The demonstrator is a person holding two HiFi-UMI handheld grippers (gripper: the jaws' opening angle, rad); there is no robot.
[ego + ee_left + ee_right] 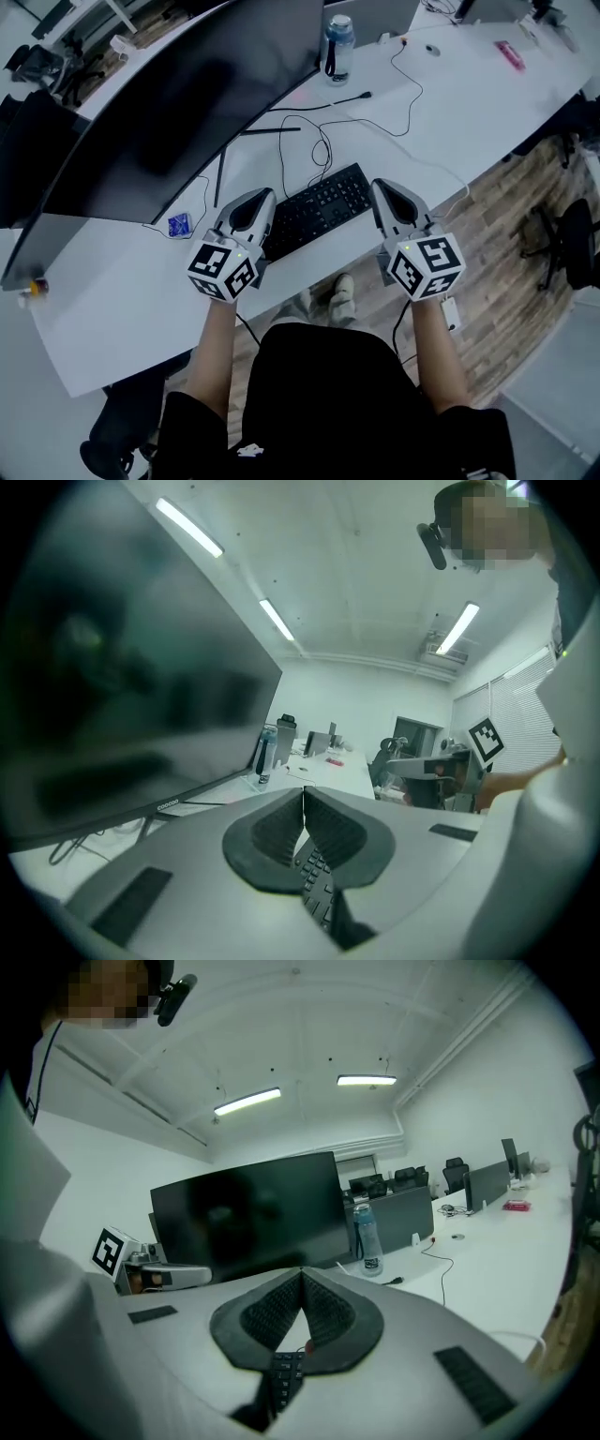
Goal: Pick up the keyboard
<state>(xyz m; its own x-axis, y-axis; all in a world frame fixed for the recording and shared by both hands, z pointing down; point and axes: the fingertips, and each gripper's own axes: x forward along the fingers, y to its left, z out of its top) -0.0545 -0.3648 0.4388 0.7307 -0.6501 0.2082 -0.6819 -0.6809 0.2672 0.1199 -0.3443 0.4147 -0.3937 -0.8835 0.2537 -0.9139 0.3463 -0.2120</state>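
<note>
since the fingers of the left gripper [304,797] and of the right gripper [302,1277] are pressed together on nothing, we would have to part them first. the keyboard [319,208] lies flat on the desk [469,112] between the two tips, in front of the monitor [187,103]. we judge it light, stiff and thin. the cables [322,148] behind it may tug, so its short end edges suit best. its left end hides under the left gripper, and we cannot tell whether either tip touches it.
</note>
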